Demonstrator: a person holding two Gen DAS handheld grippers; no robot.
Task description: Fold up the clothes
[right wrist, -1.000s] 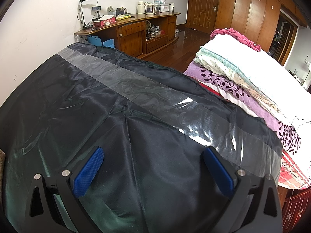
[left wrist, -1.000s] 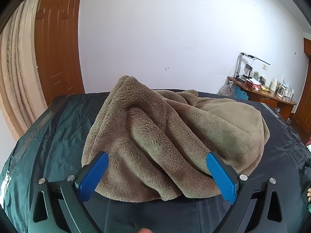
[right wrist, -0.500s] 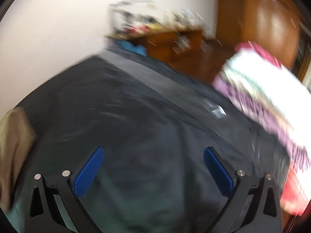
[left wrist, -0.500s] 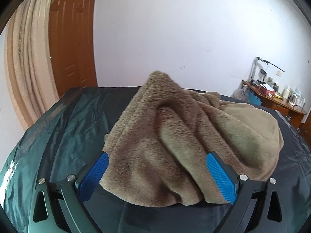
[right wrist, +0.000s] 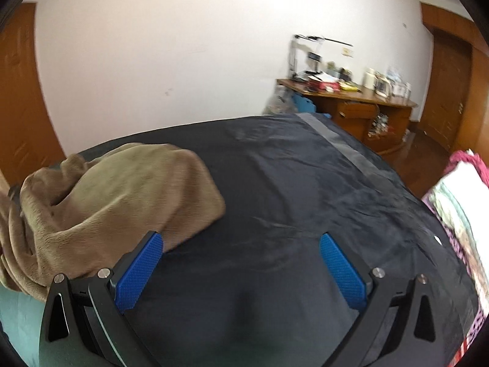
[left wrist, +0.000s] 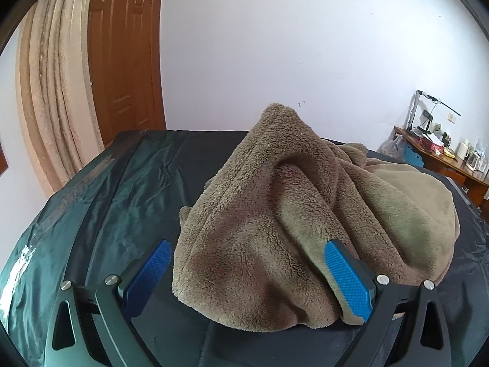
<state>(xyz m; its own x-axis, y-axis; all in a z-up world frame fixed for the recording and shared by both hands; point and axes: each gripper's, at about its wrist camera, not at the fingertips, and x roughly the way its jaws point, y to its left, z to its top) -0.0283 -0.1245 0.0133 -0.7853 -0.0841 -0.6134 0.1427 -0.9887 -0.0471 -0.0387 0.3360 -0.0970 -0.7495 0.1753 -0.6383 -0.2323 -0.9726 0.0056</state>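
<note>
Since a moment ago, the right gripper (right wrist: 241,270) is being swung toward the brown fleece garment (left wrist: 305,214), being left heaped unfolded on the dark bed cover (left wrist: 122,183). Both the left gripper (left wrist: 253,275) and right are being held wide, gripping nothing; all folding is being awaited.

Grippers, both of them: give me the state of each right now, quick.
Left gripper: open, jaws wide around the near edge of the brown fleece garment, not clamped.
Right gripper: open, holding nothing, over the dark cover.

We see a wooden desk (right wrist: 345,99) at two o'clock, a brown door (left wrist: 125,55) at ten, bedding (right wrist: 458,198) at three
</note>
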